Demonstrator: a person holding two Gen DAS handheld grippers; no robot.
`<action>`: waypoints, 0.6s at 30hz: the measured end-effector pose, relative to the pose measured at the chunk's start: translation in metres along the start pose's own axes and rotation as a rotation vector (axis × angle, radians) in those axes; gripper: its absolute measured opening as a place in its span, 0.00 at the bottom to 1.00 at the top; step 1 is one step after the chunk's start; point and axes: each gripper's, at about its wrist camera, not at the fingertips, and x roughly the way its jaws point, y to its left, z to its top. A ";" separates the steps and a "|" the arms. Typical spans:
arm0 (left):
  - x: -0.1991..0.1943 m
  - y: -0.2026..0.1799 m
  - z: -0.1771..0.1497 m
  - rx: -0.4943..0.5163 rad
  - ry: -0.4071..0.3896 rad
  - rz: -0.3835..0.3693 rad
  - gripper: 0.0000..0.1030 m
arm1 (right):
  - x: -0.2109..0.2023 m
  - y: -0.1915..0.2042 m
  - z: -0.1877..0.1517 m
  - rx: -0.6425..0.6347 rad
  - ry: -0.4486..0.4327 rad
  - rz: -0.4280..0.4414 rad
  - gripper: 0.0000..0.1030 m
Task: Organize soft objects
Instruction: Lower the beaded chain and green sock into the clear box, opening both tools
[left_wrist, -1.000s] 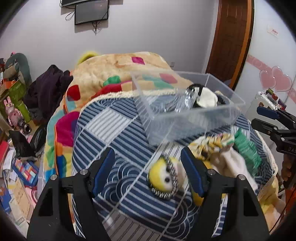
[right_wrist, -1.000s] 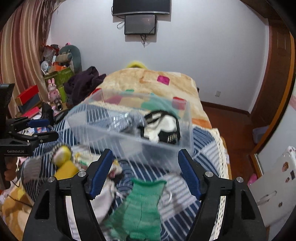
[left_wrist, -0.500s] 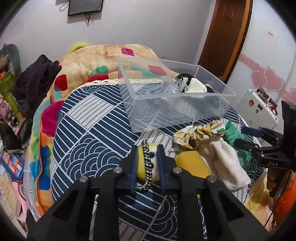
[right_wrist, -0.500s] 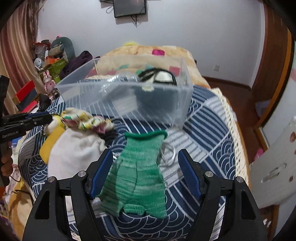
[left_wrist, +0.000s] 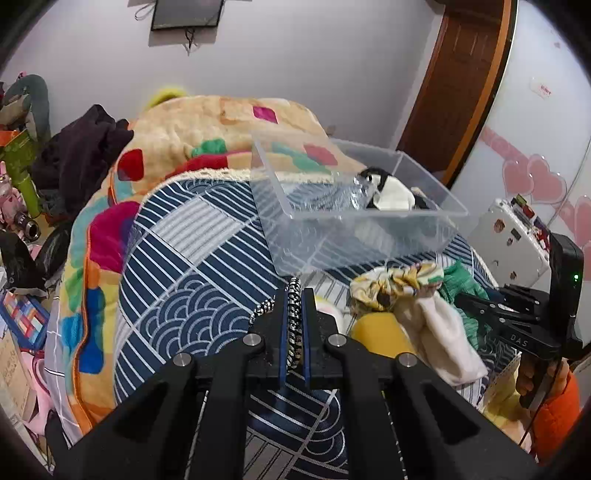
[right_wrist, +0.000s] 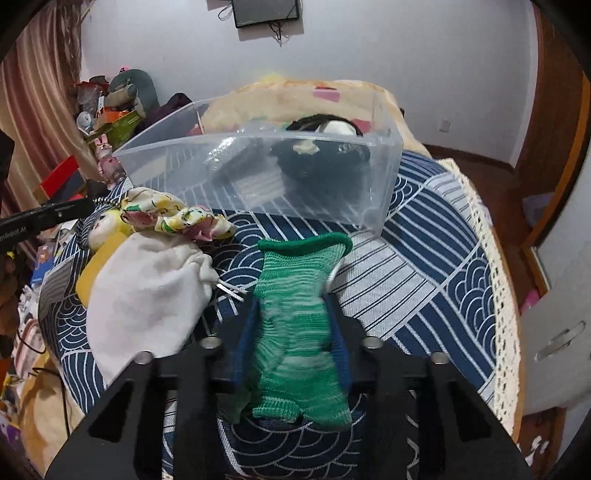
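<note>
A bed (left_wrist: 192, 236) under a navy wave-patterned cover fills a cluttered bedroom with a wooden door (left_wrist: 461, 92). On it sits a clear plastic bin (right_wrist: 258, 173); the black-and-white soft thing (right_wrist: 325, 144) inside is hard to identify. The left gripper (left_wrist: 294, 325) has its jaws pinched on a black-and-white braided cord (left_wrist: 293, 317). The right gripper (right_wrist: 293, 328) squeezes a knitted green glove (right_wrist: 295, 332), beside a white cloth pouch (right_wrist: 147, 291) and a frilly floral scrunchie (right_wrist: 173, 218).

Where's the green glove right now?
In the right wrist view the green glove lies on the blue patterned bedspread, between the right claw's fingers, just in front of the clear bin.
</note>
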 end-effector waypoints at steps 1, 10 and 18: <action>-0.002 0.000 0.001 -0.001 -0.006 -0.001 0.05 | -0.001 0.000 0.001 0.002 -0.005 0.000 0.19; -0.018 0.000 0.017 -0.002 -0.067 0.002 0.05 | -0.022 -0.004 0.012 0.016 -0.073 0.002 0.15; -0.026 -0.009 0.041 0.020 -0.128 -0.003 0.05 | -0.041 -0.005 0.036 0.007 -0.172 0.023 0.15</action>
